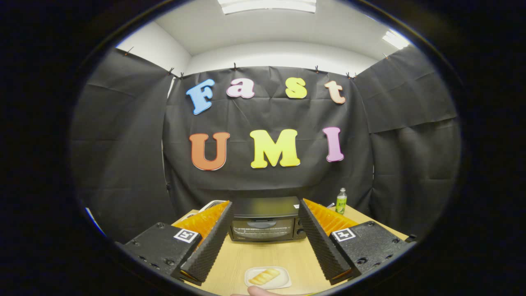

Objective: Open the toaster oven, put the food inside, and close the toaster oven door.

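Spread wide and holding nothing, the gripper (pixel 265 224) frames the closed toaster oven (pixel 265 222) at lower centre, while the food (pixel 264 276) sits on a plate (pixel 283 283) at the bottom edge, so opening the door looks first, calling for an approach to its handle (pixel 261 224).

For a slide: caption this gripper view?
Open gripper over a wooden table, plated food between its fingers, closed toaster oven ahead.

Black toaster oven (pixel 265 220) sits shut at desk's (pixel 234 257) far end, glass door facing tool; pale yellow food (pixel 264 276) lies on white plate (pixel 282 282) at near edge.
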Tool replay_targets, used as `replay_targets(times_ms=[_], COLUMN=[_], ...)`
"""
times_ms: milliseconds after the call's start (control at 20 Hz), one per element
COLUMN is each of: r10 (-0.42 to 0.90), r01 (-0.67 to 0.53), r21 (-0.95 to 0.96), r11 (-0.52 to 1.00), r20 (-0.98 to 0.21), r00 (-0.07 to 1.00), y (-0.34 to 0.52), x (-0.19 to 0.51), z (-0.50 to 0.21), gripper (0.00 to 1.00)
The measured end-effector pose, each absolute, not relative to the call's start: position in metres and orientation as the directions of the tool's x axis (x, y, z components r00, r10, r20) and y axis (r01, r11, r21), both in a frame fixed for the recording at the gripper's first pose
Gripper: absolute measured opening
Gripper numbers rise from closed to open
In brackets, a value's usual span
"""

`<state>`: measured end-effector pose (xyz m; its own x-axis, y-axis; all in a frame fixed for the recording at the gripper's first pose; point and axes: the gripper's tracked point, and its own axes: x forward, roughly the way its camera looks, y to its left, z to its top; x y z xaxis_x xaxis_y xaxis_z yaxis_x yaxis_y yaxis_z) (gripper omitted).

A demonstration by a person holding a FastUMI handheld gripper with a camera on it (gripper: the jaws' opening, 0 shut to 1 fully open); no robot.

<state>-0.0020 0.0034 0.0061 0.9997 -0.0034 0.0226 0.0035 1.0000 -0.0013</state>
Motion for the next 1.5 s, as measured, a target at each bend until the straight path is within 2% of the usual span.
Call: replay_targets(times_ms=[900,1150,1500], r10=[-0.005,-0.022,-0.012], r01=[0.006,0.022,0.011], r21=[-0.009,-0.019,-0.03], r11=[1.0,1.0,0.999], r20=[0.006,-0.03,-0.038], r00=[1.0,0.999,0.999], y=[-0.006,-0.019,-0.025], x=[0.021,0.052,0.132], z=[-0.014,-0.038,-0.057], gripper=[1.0,1.0,1.0])
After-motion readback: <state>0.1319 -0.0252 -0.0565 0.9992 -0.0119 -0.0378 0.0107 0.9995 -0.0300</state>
